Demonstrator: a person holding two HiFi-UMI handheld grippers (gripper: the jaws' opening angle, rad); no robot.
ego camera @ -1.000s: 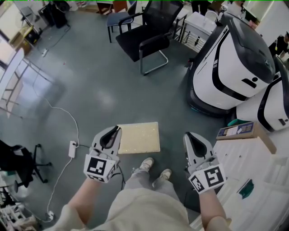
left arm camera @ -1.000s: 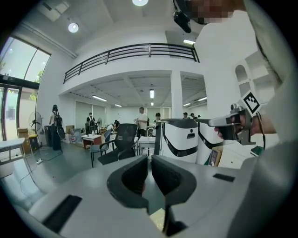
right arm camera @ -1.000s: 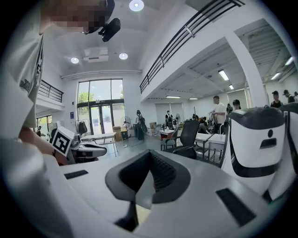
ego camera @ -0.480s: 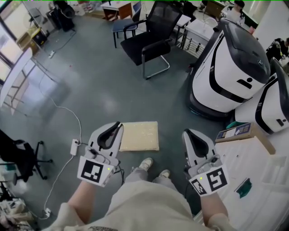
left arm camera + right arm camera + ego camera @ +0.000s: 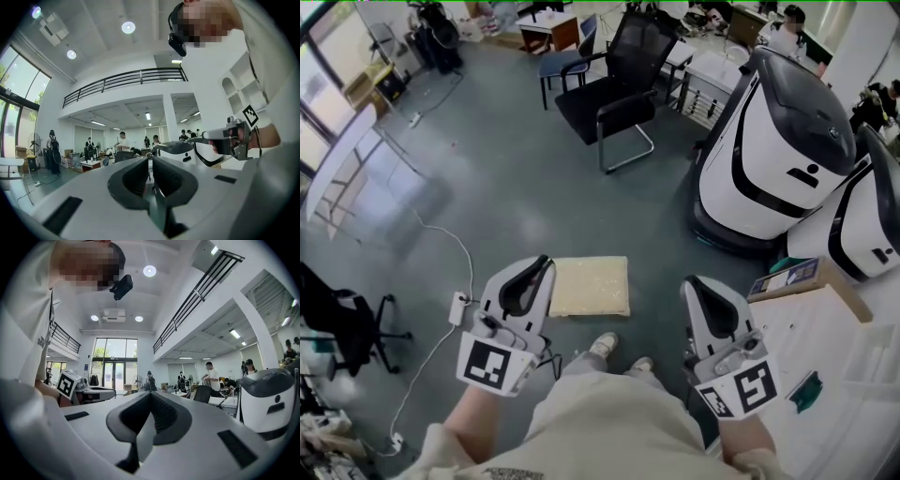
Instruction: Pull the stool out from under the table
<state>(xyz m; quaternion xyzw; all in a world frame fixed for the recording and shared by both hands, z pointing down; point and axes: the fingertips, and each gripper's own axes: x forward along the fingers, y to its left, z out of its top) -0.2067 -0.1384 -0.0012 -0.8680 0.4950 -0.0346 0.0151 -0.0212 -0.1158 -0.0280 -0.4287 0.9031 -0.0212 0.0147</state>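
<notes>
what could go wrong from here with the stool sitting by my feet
1. The stool stands on open floor right in front of the person's shoes; a step forward could trip on it.
2. A corded power strip lies on the floor left of the stool; dragging the stool that way could snag it.
3. The left tongs and right tongs are both shut and empty, so neither could grab the stool without opening first.

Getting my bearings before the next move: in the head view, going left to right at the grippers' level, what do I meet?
Power strip → left gripper → stool → right gripper → white table.
</notes>
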